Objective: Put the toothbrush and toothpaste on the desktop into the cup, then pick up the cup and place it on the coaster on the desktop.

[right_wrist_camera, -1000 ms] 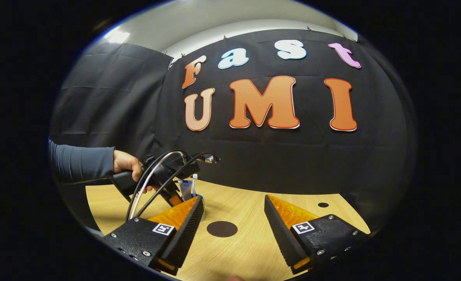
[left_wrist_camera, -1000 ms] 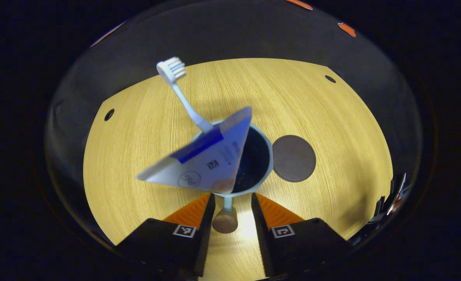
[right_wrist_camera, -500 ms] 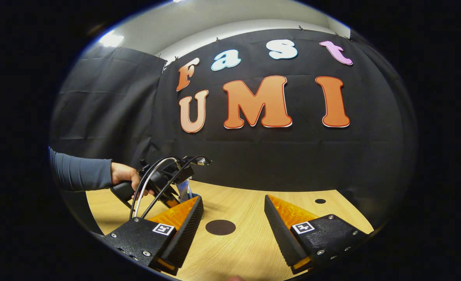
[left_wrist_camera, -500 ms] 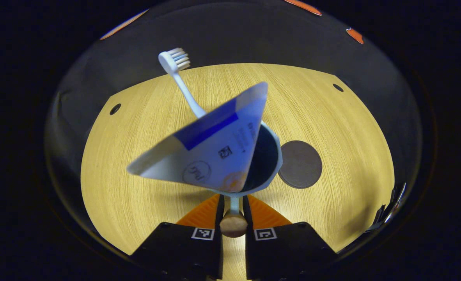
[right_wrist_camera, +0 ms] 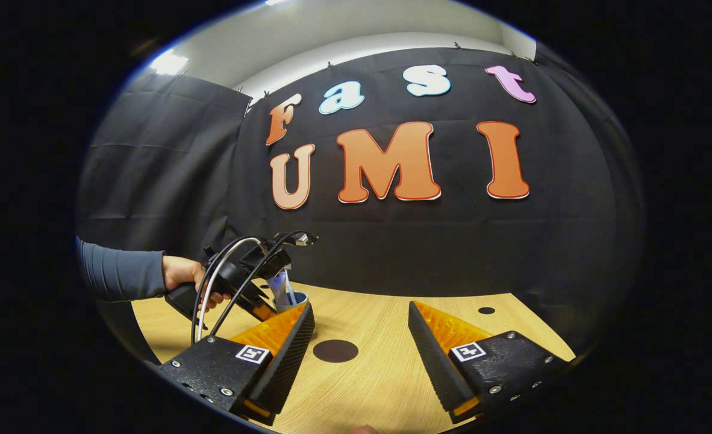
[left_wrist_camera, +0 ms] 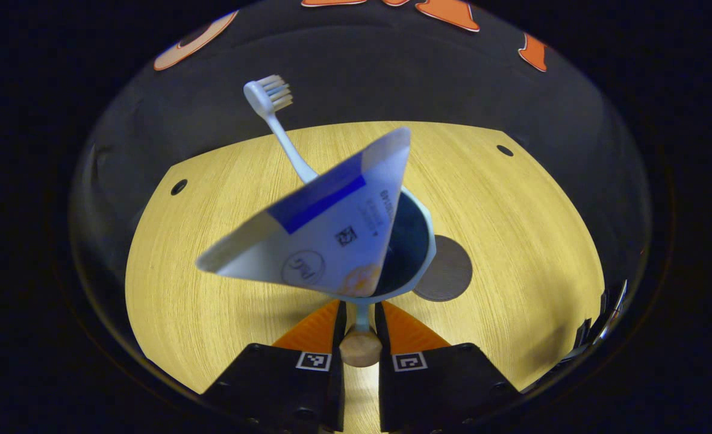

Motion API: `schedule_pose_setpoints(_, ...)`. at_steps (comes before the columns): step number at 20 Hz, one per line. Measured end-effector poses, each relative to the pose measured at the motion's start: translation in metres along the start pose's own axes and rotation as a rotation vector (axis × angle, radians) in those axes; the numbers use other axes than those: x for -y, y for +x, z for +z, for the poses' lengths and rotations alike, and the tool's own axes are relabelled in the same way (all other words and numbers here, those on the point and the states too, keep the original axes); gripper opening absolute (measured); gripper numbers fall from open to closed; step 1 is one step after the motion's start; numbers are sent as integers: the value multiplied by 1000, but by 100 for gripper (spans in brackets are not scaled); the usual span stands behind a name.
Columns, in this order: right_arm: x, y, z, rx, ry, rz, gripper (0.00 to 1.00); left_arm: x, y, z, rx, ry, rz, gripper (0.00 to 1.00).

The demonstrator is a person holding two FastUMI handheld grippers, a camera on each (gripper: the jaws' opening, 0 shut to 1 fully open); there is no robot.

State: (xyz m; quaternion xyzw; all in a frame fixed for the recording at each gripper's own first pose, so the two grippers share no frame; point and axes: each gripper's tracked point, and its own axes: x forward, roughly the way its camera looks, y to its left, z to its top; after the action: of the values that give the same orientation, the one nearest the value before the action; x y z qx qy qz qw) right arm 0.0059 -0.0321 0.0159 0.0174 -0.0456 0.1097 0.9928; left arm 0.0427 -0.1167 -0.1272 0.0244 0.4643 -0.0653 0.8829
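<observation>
Light wood-grain bench (left_wrist_camera: 512,241) with a curved far edge, its surface bearing small dark round holes: one at the far left (left_wrist_camera: 179,186) and one at the far right (left_wrist_camera: 504,150). Behind the bench hangs the booth's black cloth wall (right_wrist_camera: 163,175), pinned along its top edge. Above the cloth, a pale room wall (right_wrist_camera: 332,30) and a bright ceiling light (right_wrist_camera: 167,61).
</observation>
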Motion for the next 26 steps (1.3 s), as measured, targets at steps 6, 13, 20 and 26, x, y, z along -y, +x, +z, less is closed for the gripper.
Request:
schedule_pose_setpoints(6,14,-16,1,-1,-16,-32,94,-3,-7,8,-7,37,-35,22)
schedule_pose_setpoints(13,36,-28,-5,-23,-17,-74,94,-10,-18,14,-46,68,-68,22)
schedule_pose_setpoints(20,45,-31,-15,-48,-6,-93,94,-13,-27,26,-99,52,-71,24)
schedule_pose_setpoints(26,45,-27,-15,-56,17,-115,95,-29,-80,61,41,60,-77,84)
